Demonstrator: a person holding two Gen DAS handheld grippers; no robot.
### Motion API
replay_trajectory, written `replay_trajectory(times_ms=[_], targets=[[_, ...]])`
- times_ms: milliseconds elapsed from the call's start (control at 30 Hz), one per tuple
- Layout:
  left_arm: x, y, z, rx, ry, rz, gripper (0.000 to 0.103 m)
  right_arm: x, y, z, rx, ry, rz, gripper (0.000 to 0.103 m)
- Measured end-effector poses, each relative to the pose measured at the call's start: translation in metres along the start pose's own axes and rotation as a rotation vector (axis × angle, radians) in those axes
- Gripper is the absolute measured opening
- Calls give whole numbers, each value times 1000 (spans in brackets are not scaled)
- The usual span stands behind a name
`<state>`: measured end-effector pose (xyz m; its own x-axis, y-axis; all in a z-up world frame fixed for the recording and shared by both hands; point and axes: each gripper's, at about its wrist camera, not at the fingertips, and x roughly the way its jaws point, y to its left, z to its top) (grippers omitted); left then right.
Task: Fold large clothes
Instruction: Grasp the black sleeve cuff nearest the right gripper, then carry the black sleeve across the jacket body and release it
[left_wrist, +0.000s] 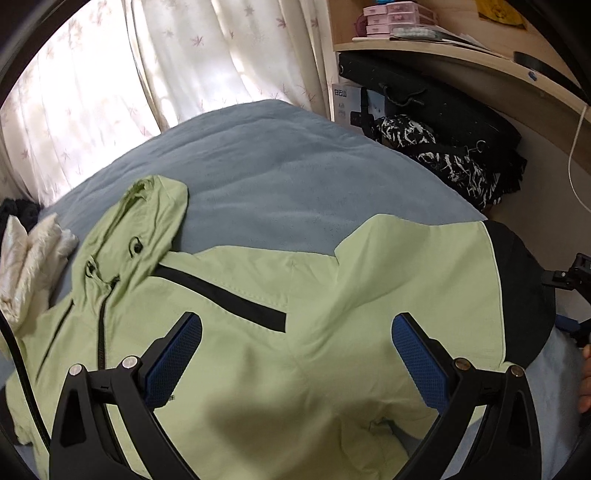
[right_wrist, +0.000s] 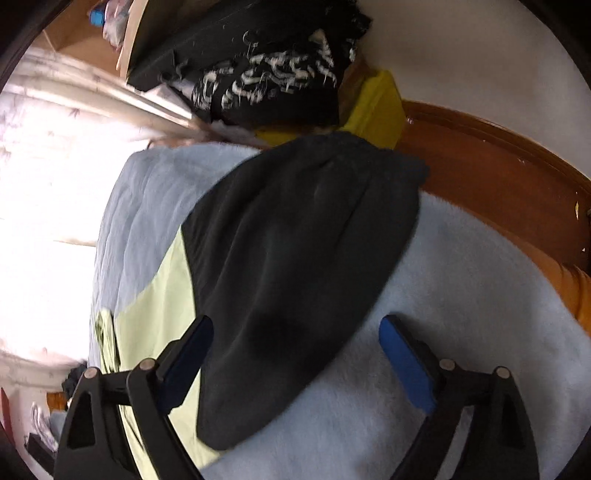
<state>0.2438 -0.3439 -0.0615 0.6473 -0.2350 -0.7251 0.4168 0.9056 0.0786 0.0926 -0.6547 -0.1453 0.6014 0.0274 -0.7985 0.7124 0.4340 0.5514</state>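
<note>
- Jacket (left_wrist: 332, 295), light green with a black sleeve end (right_wrist: 295, 258), lies spread flat on the blue blanket (left_wrist: 277, 177) of the bed, hood (left_wrist: 147, 221) toward the curtain (left_wrist: 129, 92).
- Left gripper (left_wrist: 297, 354) hovers over the jacket body, jaws wide apart, nothing between them.
- Right gripper (right_wrist: 295, 354) is above the black sleeve end, jaws apart, not pressing the cloth.
- White fluffy cloth (left_wrist: 29, 266) lies beside the hood.
- Wooden bed frame (right_wrist: 498, 177) borders the blanket.

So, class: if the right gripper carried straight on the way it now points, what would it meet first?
Most likely the jacket's black lower section, which lies on the blue blanket directly ahead of the open right gripper. Depth is hard to judge in this blurred fisheye view.
</note>
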Motion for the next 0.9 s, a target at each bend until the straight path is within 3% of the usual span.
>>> replay_trajectory(times_ms=[67,167,233,267,333,400,467,500,700,833,900], targets=[[3,1,1,-8,-8,10,102,2,1,2,9,-26,15,86],[6,4,2,-8,-4,8,101,7,6,7,25,-55,24,58],[5,8,2,-14,11,-4,100,11,11,11,16,-62,20,15],[5,12,2,-20,25,-6,100,10,14,13,5,-71,23,10],[6,23,3,-45,67,20,96,1,28,13,-28,-120,47,8],[4,38,3,-87,88,11,80,-16,48,8,-82,-180,77,7],[0,54,2,-127,105,-14,56,-38,80,-2,-171,-230,140,7],[-3,63,0,-145,110,-16,52,-51,101,-10,-232,-246,176,7],[-50,124,-14,-194,9,67,50,-103,221,-86,-591,-232,390,7],[-76,166,-30,-234,-30,99,50,-95,276,-159,-787,-120,448,7],[-82,190,-42,-270,-21,98,50,-78,292,-193,-863,-67,429,8]])
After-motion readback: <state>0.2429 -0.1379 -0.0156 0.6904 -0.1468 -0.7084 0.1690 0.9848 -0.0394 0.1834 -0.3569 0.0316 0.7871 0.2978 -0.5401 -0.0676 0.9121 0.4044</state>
